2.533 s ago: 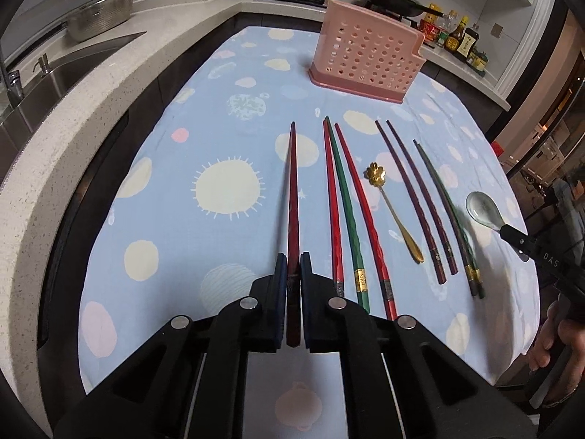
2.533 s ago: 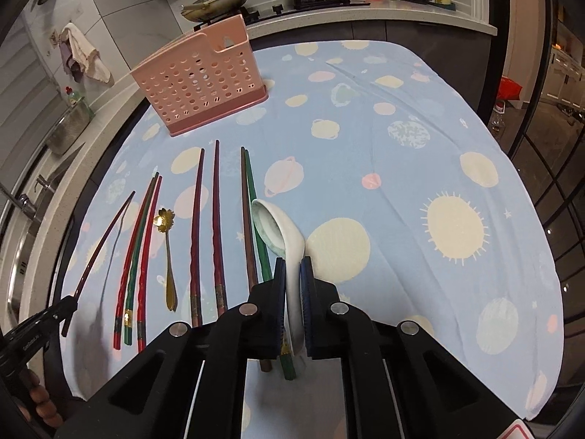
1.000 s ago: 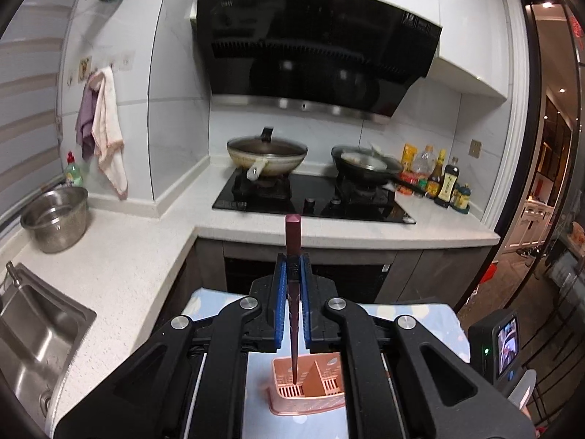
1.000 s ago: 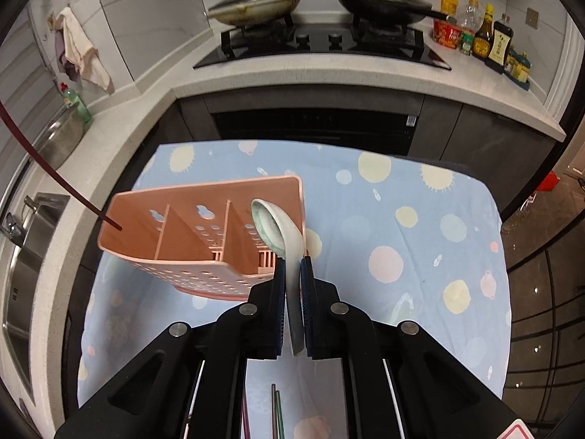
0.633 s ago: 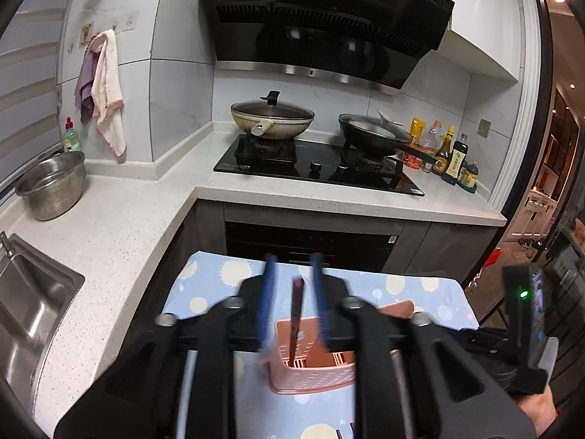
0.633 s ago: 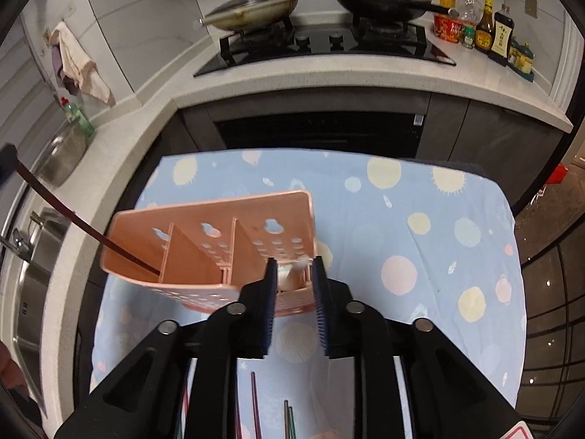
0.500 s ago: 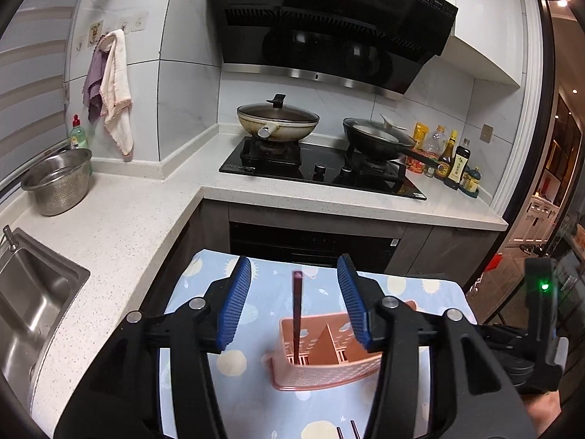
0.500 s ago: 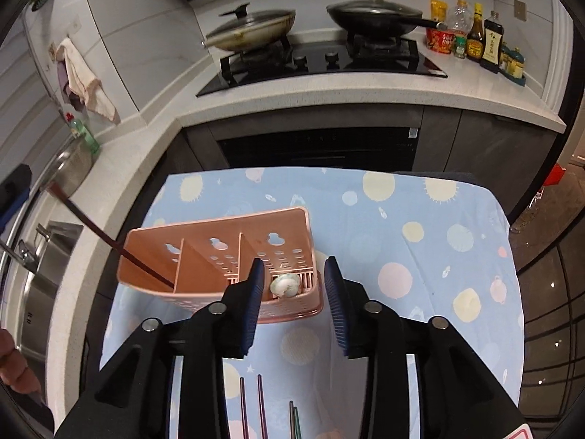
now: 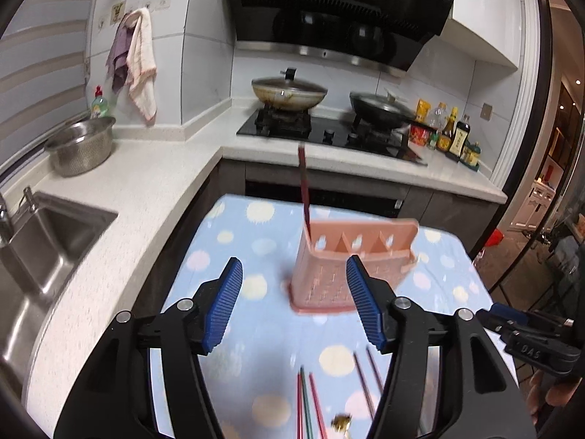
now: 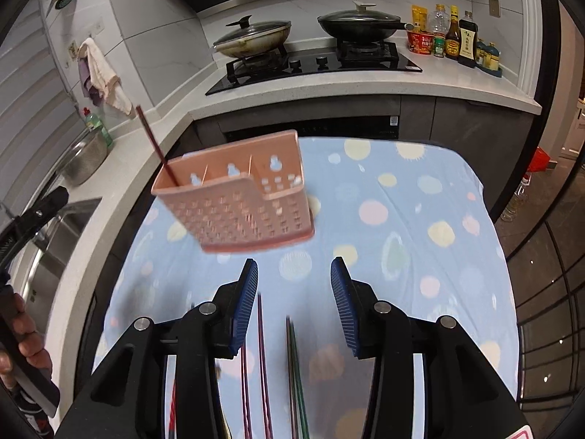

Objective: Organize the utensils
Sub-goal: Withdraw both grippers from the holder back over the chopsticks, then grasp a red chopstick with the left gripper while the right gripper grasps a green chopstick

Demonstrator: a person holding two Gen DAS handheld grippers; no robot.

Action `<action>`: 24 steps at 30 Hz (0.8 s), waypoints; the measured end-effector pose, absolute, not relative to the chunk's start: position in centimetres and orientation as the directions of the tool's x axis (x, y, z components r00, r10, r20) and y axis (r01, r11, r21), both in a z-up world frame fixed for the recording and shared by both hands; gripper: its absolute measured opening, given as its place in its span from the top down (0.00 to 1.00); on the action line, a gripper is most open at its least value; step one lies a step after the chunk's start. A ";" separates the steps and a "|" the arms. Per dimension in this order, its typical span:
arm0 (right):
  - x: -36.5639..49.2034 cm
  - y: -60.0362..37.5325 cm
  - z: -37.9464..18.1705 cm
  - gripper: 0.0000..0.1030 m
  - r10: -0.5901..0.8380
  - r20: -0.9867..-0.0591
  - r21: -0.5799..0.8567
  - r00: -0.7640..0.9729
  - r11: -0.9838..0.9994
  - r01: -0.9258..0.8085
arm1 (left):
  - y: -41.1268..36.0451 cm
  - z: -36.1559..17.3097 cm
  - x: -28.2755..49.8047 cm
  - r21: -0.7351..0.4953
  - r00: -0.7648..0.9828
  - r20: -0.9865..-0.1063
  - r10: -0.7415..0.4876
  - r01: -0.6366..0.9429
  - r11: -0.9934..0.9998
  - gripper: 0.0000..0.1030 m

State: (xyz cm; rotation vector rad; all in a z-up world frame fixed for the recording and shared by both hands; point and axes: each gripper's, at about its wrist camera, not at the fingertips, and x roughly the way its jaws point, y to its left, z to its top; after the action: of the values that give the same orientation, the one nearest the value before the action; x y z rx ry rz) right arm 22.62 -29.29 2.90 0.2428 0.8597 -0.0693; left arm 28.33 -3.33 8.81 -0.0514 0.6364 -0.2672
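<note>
Surface [image 10: 420,226] covered by spotted blue cloth. Pink holder [image 10: 237,205] stood at far end; one dark red chopstick [image 10: 153,142] leaned in its left compartment. Remaining chopsticks [image 9: 310,398] and gold spoon [image 9: 342,422] left near. Left gripper [image 9: 294,303] and right gripper [image 10: 294,305]: fingers opening, nothing between. Task judged barely begun.

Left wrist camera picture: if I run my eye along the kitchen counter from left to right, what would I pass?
Sink → steel colander bowl → hanging towels → lidded wok → black frying pan → sauce bottles.
</note>
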 end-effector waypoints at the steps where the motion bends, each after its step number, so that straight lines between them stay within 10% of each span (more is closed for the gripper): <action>1: 21.5 -29.1 2.4 0.60 0.032 -0.761 0.179 0.648 0.970 0.163 | -2.9 8.0 27.5 -0.126 0.762 -0.594 -0.256 0.226 0.966 0.45; 24: 5.7 -26.0 -10.0 0.65 -0.015 -0.865 0.115 0.502 0.967 0.227 | -0.1 -7.7 12.6 -0.134 0.488 -0.843 -0.226 0.217 0.967 0.45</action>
State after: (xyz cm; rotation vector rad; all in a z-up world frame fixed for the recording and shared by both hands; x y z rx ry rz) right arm 5.66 -26.02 -10.01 0.2254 1.0372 -0.1480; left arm 12.62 -0.07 -7.74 -0.0103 1.0259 -0.2694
